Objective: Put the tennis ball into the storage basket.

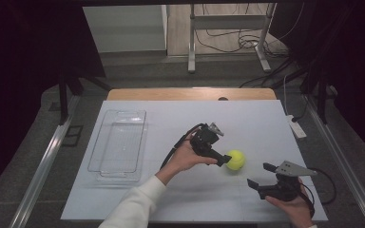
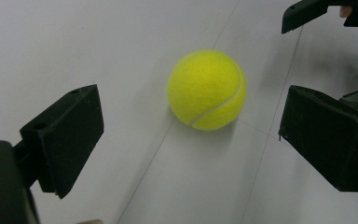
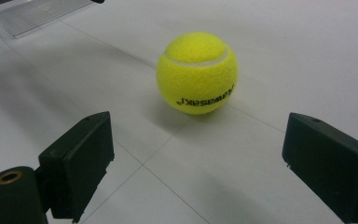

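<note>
Ball (image 1: 235, 159), yellow-green and fuzzy, sits on the white table (image 1: 247, 123), right of the middle and toward the near edge. Left tongs (image 1: 224, 160) lie just left of it, held by a hand in a white sleeve (image 1: 135, 204); their jaws stand wide apart, and in the left gripper view the ball (image 2: 207, 89) lies ahead of them, untouched. Right tongs (image 1: 261, 175) wait near the ball's right, jaws spread wide too, gripping nothing. Clear tray (image 1: 119, 142) rests well apart at the left.
</note>
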Available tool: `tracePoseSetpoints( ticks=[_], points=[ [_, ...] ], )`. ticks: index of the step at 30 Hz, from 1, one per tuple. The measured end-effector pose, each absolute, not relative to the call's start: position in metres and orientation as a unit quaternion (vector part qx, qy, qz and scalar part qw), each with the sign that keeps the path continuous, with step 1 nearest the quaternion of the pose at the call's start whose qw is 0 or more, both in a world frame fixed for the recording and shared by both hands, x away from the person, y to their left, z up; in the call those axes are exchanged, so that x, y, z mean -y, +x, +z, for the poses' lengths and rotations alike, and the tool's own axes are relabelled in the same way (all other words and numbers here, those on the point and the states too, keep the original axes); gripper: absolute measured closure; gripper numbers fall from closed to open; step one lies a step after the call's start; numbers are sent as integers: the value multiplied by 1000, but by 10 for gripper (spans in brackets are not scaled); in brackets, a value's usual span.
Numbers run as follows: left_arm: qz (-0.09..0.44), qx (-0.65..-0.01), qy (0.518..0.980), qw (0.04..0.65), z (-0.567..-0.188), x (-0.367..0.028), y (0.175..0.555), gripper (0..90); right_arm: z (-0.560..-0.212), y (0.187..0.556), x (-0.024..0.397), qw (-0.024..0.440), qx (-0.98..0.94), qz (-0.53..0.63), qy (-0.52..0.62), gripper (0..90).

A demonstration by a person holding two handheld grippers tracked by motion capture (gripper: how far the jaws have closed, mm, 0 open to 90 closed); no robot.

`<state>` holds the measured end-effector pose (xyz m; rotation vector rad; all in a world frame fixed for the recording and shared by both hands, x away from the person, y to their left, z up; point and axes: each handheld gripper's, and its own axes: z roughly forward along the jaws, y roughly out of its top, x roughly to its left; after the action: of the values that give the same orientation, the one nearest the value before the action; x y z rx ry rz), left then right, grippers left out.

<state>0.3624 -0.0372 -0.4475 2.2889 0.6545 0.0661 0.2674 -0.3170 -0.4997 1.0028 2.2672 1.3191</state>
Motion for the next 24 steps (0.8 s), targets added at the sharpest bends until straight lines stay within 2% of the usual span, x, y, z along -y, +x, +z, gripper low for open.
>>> tracePoseSetpoints(
  ticks=[24],
  points=[
    [16, -250, 897, 363, -454, 61, 373, 65, -500, 268, 317, 164, -797, 463, 352, 90]
  ],
)
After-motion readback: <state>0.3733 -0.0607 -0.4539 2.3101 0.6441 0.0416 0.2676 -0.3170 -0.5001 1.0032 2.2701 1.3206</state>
